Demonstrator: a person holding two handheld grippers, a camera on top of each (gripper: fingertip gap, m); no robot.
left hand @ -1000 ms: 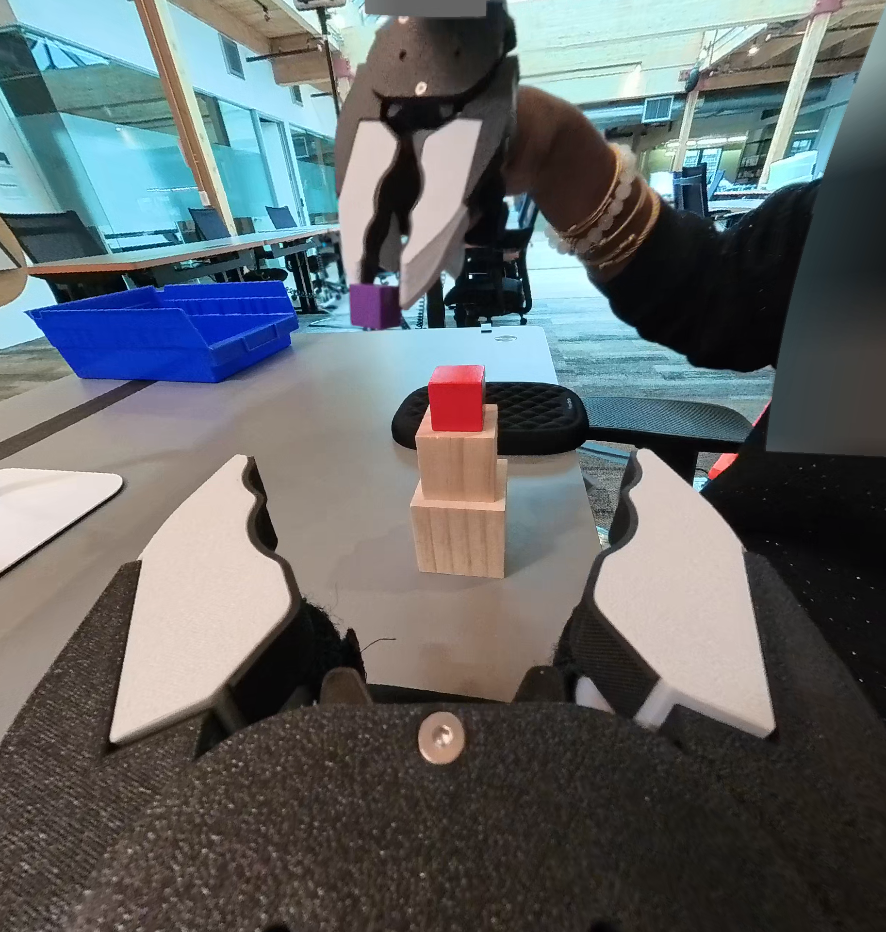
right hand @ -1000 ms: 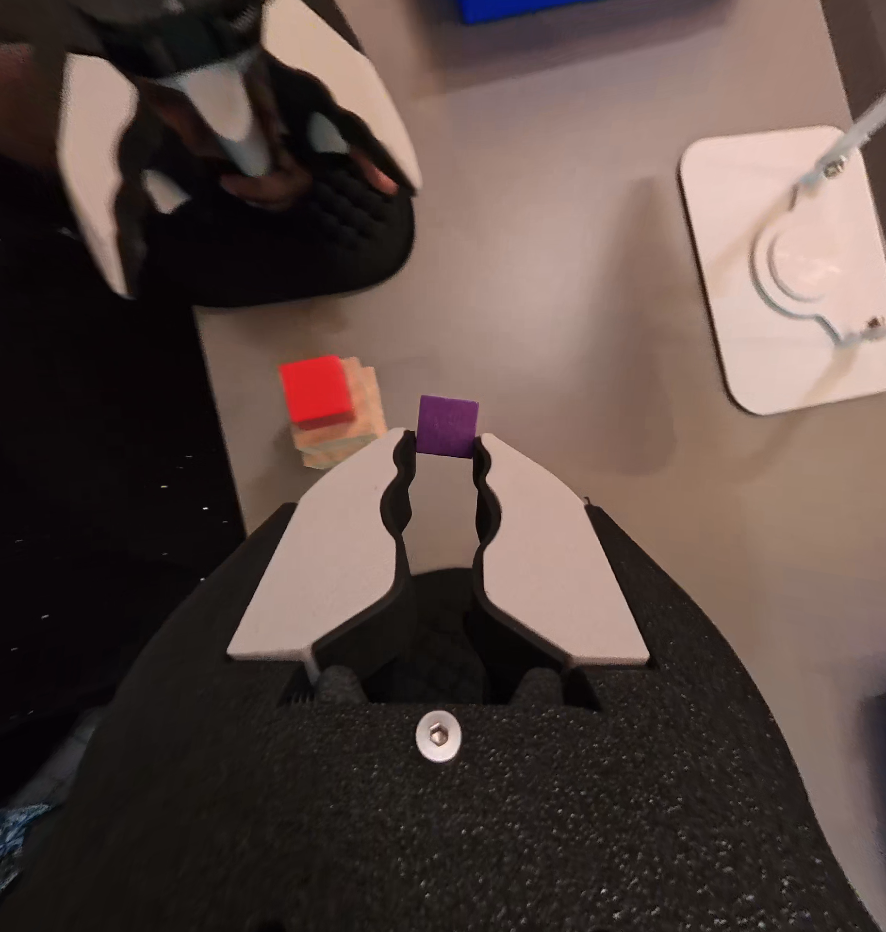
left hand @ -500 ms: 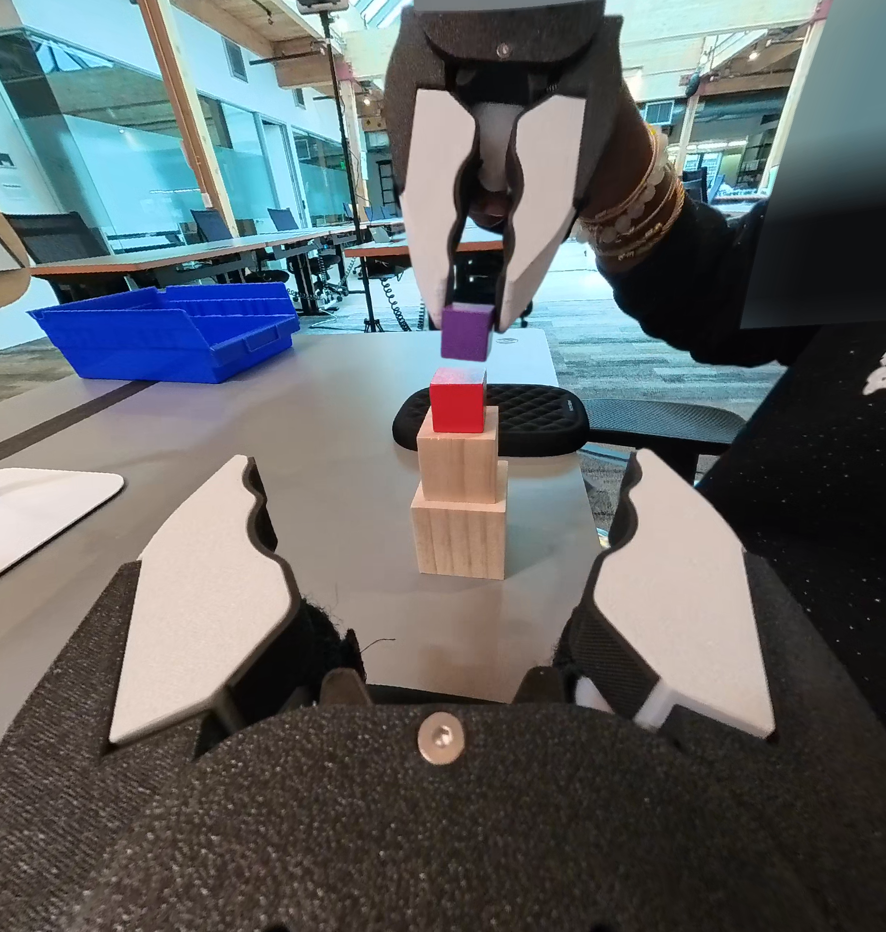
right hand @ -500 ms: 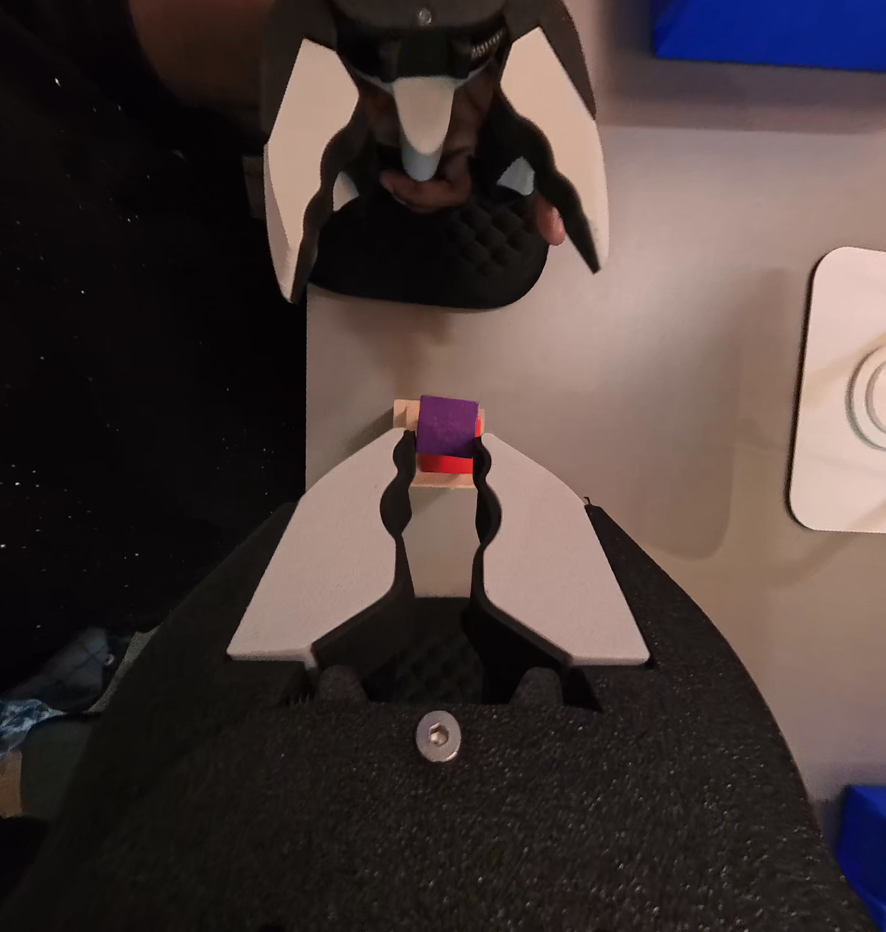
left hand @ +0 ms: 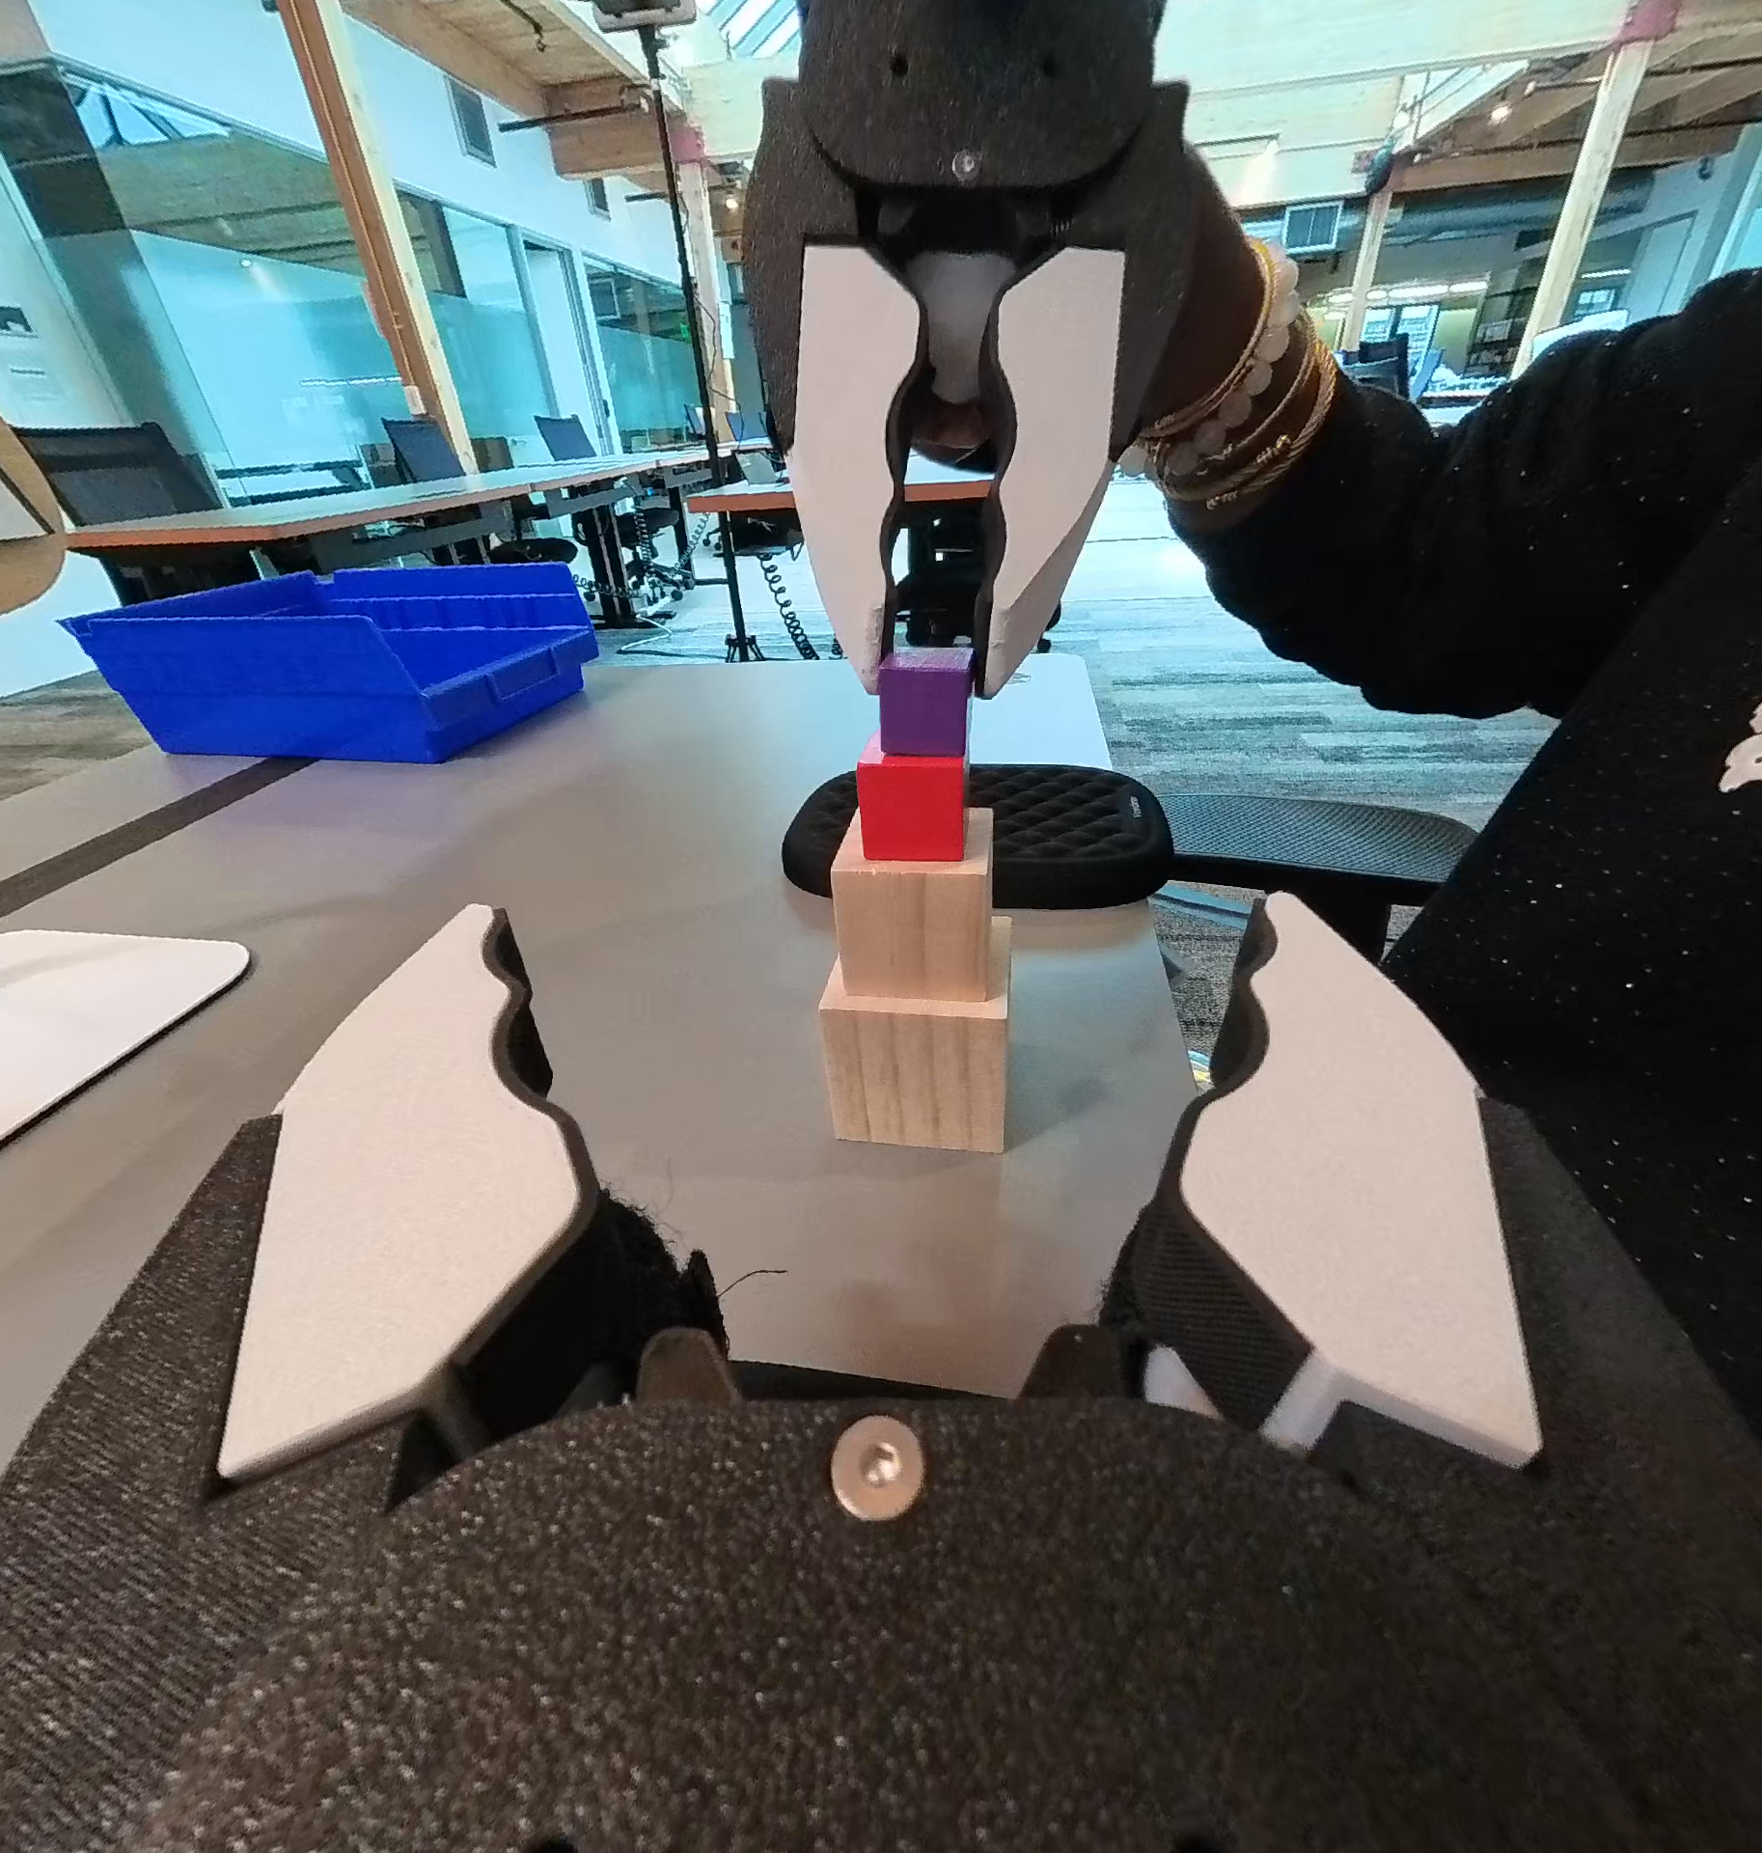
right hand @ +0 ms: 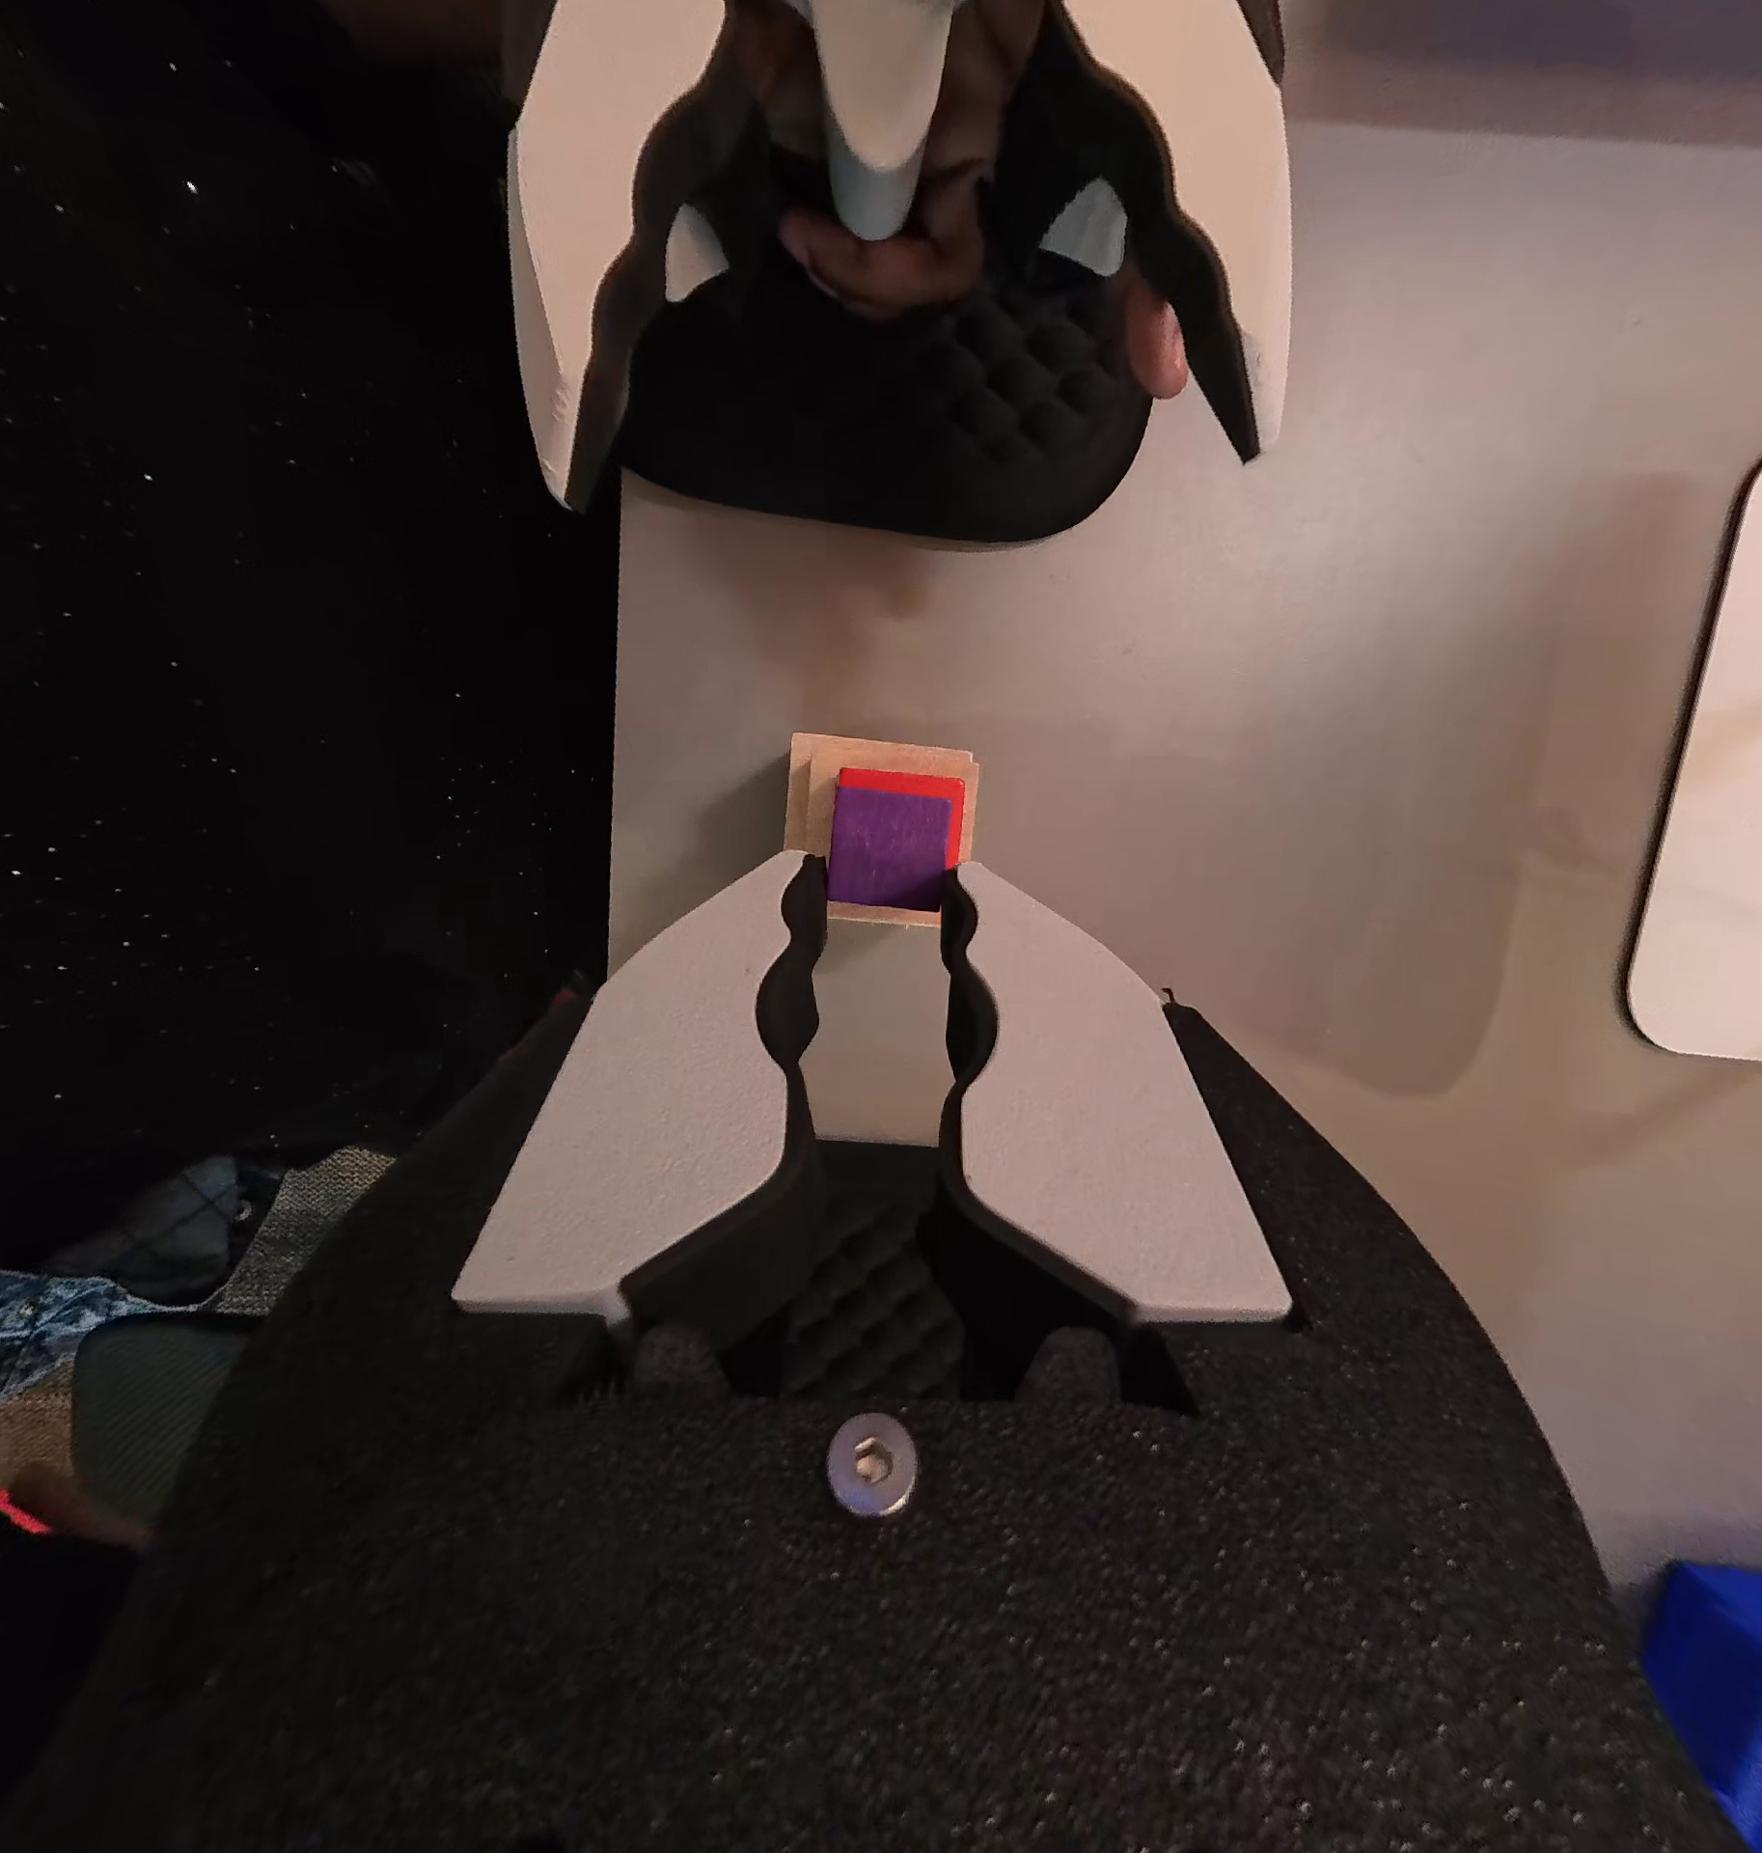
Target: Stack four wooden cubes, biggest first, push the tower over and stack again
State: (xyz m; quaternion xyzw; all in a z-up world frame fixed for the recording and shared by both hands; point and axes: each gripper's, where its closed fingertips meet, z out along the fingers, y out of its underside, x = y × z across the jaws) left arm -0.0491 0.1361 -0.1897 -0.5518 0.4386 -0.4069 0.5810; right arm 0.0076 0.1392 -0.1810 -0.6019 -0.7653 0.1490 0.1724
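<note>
A stack stands on the grey table: a large wooden cube, a smaller wooden cube on it, and a red cube on top. My right gripper comes straight down from above and is shut on a purple cube, whose underside rests on the red cube. In the right wrist view the purple cube sits between my fingertips over the red cube. My left gripper is wide open and empty, low over the table, with the stack just ahead of its fingers.
A blue bin stands at the back left. A black quilted pad lies behind the stack at the table's end. A white plate-like base lies at the left. A person's sleeve fills the right side. My hands' fingertips stand some 8 cm from each other.
My right gripper carried the purple cube from the left over the stack and lowered it onto the red cube. The left gripper has not moved.
</note>
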